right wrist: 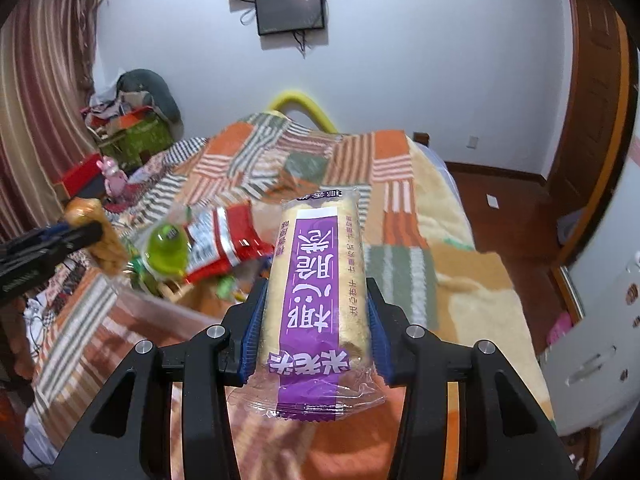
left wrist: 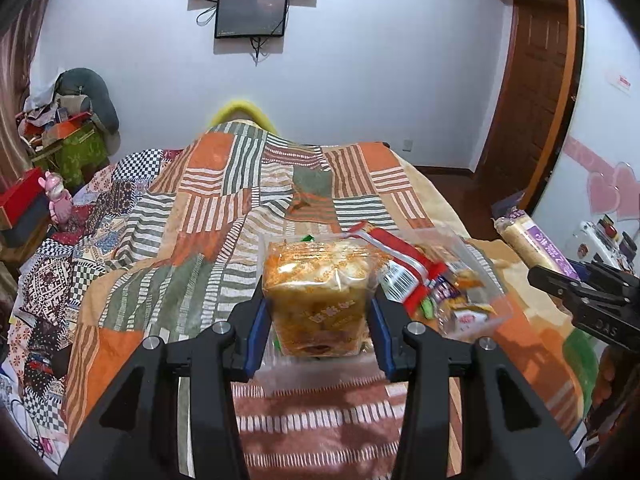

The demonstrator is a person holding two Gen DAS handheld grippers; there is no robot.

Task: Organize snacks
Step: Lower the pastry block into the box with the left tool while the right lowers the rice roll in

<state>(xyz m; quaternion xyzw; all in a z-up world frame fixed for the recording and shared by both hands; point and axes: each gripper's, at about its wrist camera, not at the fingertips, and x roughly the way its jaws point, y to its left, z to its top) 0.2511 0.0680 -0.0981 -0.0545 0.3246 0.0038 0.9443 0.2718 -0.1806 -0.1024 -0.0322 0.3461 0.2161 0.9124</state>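
Snacks fill both grips: our left gripper (left wrist: 318, 312) clamps the bread pack (left wrist: 320, 292) beside the snack tray (left wrist: 480, 304); right gripper (right wrist: 316, 320) pinches the rice roll (right wrist: 316, 292) lengthwise, farther right.

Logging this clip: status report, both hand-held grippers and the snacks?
Left hand-held gripper shut on orange bread pack. Right hand-held gripper shut on purple rice roll. Clear snack bin just ahead; nothing blocking.

Your left wrist view looks forward along its tongs (left wrist: 318, 312), low and close over the bed (left wrist: 192, 216), facing the far wall. Your right wrist view faces likewise from nearer the bed's right edge. Both share the quilt, the snack pile (right wrist: 212, 244) and wall screens (left wrist: 251, 14).
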